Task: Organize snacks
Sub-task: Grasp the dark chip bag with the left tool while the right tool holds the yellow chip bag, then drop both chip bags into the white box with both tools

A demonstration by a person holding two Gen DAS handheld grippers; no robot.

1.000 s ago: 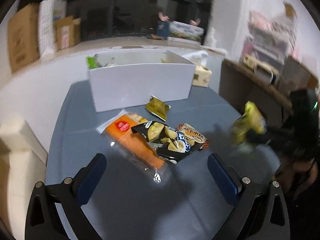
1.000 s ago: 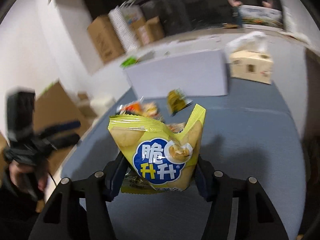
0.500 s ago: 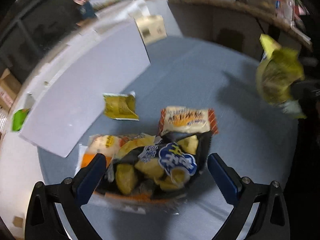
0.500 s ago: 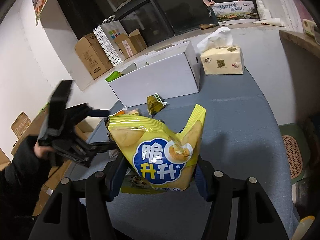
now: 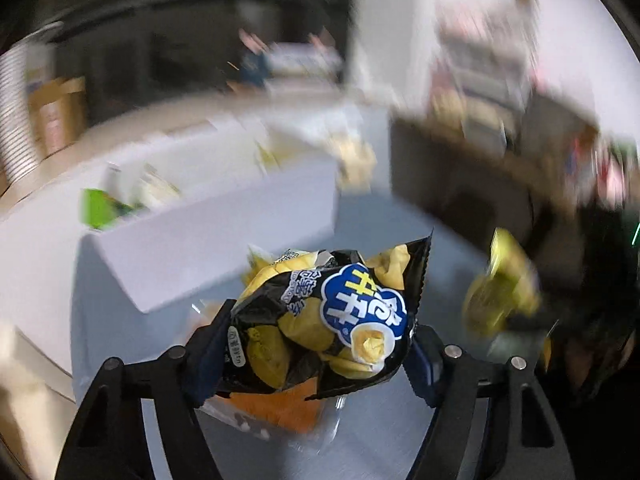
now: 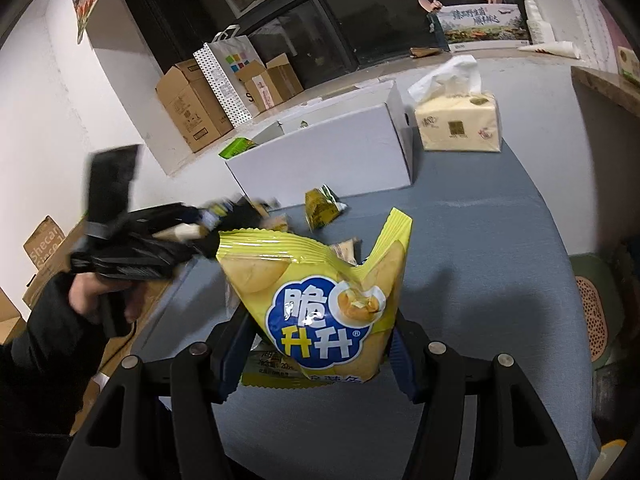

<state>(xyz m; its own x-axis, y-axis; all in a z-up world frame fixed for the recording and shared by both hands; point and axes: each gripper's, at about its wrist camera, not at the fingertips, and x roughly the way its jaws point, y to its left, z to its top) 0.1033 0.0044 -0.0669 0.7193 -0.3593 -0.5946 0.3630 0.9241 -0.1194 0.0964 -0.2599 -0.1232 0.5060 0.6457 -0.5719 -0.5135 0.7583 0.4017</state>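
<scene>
My left gripper (image 5: 316,340) is shut on a black snack bag (image 5: 320,320) with a blue logo and holds it above the table. An orange packet (image 5: 276,404) lies below it. My right gripper (image 6: 320,340) is shut on a yellow chip bag (image 6: 320,300) and holds it upright over the blue-grey table (image 6: 480,280). That bag shows blurred in the left wrist view (image 5: 500,296). The white box (image 6: 328,160) stands at the back of the table with a green packet (image 6: 236,146) inside. The left gripper (image 6: 192,236) shows at the left of the right wrist view.
A small olive-yellow packet (image 6: 322,206) and a beige packet (image 6: 346,248) lie on the table in front of the box. A tissue box (image 6: 458,122) stands right of the white box. Cardboard boxes (image 6: 192,108) line the far ledge. A stool (image 6: 600,308) stands at the right.
My left gripper has closed on the black snack bag and lifted it off the pile toward the white box. The right gripper still holds the yellow bag in about the same place.
</scene>
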